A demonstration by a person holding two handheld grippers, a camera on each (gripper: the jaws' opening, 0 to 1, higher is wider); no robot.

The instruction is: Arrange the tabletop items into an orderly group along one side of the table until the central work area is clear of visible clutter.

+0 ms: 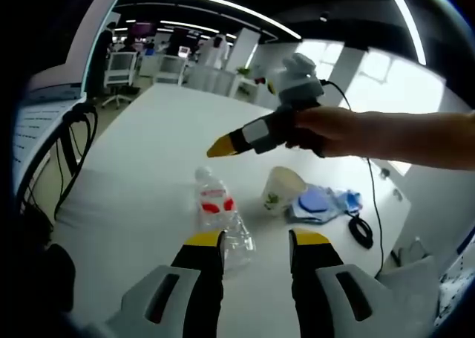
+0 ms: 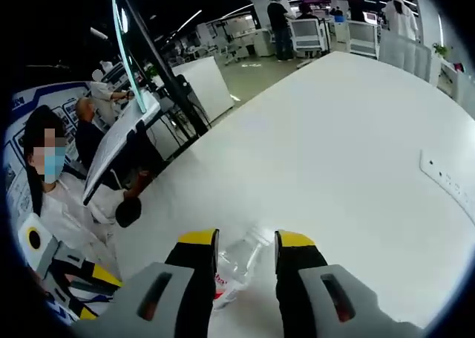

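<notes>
Both claws gape empty; the right claw (image 2: pixel 246 243) hovers over the bottle (image 2: pixel 239 265), needing descent and closure first.

Bottle (image 1: pixel 215 208) lies left of cup (image 1: pixel 282 188) on table (image 1: pixel 156 137)

No lettering can be read: the red label (image 1: pixel 216 202) on the clear bottle (image 1: pixel 220 221) is blurred, and the green print on the nearby paper cup (image 1: pixel 281 189) is too small.
</notes>
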